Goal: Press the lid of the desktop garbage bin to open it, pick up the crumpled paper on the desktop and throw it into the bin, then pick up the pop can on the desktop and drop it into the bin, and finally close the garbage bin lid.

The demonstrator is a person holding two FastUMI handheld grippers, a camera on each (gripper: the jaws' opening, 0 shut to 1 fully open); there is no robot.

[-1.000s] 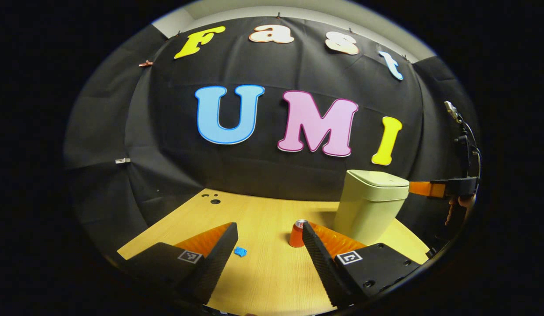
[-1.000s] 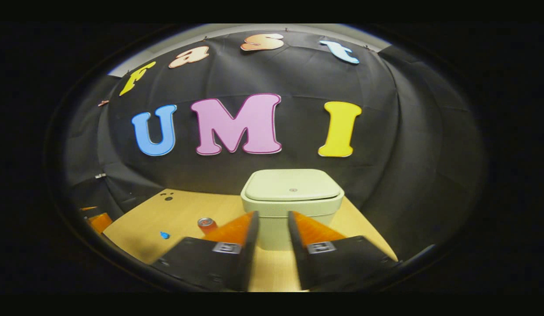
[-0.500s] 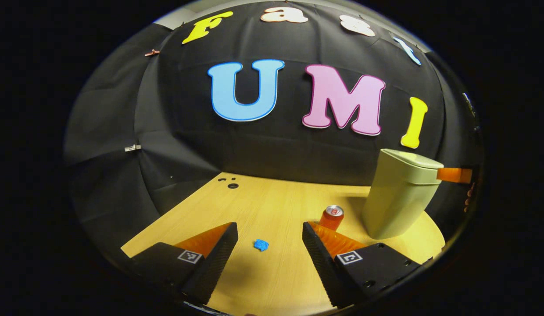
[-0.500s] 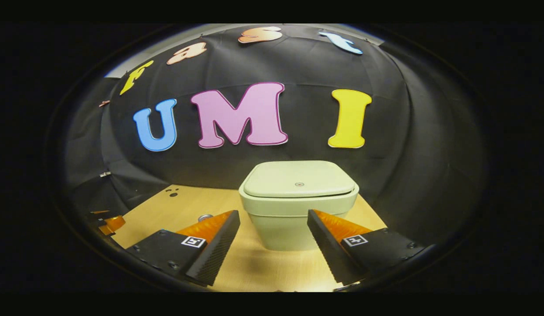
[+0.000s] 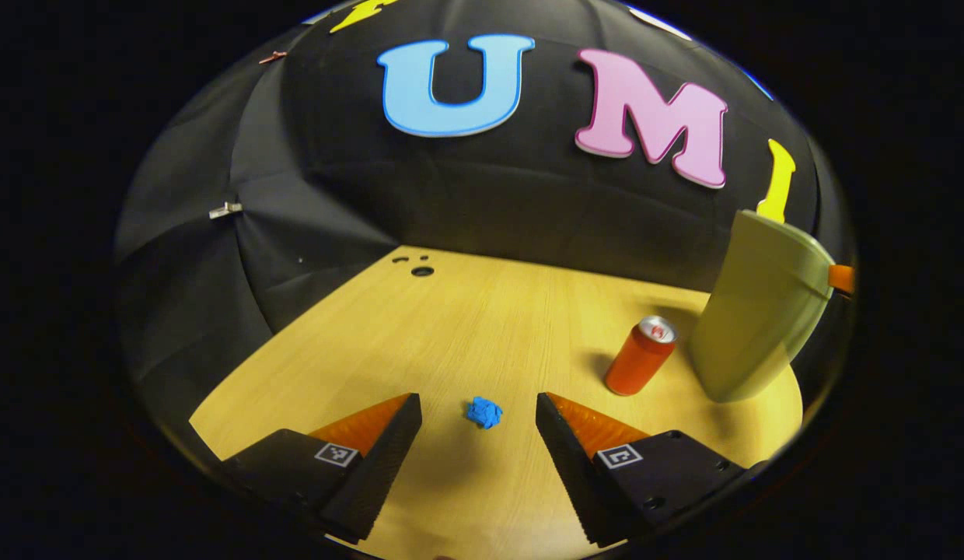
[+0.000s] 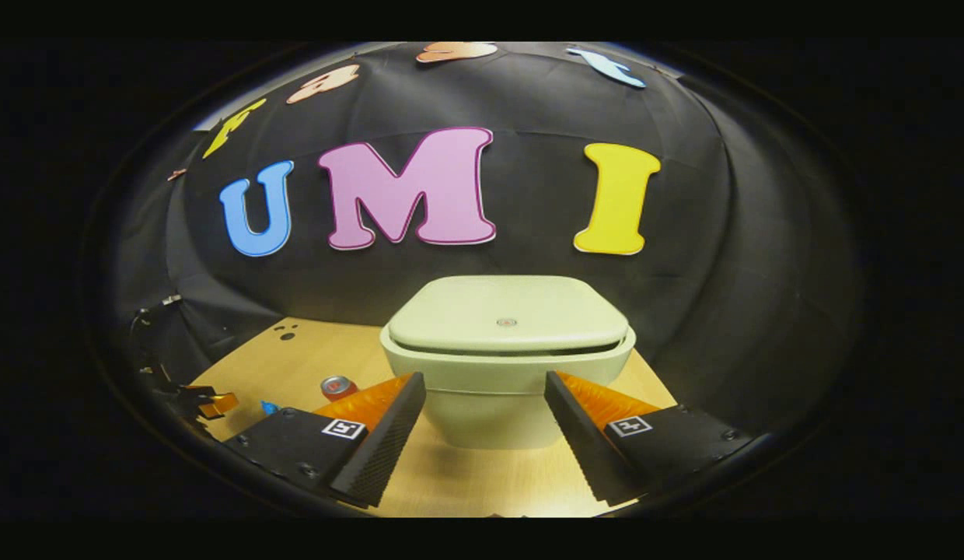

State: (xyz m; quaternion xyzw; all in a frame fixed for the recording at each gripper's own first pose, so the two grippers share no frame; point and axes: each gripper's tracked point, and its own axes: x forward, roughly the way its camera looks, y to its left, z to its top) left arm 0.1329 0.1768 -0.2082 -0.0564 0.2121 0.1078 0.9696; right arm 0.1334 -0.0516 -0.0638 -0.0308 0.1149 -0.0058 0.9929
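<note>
Tongs [image 5: 479, 424] [image 6: 485, 424] agape | wooden desktop [image 5: 466, 327] (black cloth behind) | bin [image 6: 507, 358] lidded

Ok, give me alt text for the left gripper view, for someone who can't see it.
The left gripper, jaws open, points down at a small blue crumpled paper lying on a wooden desktop. To the right an orange pop can stands upright beside a pale green garbage bin.
</note>
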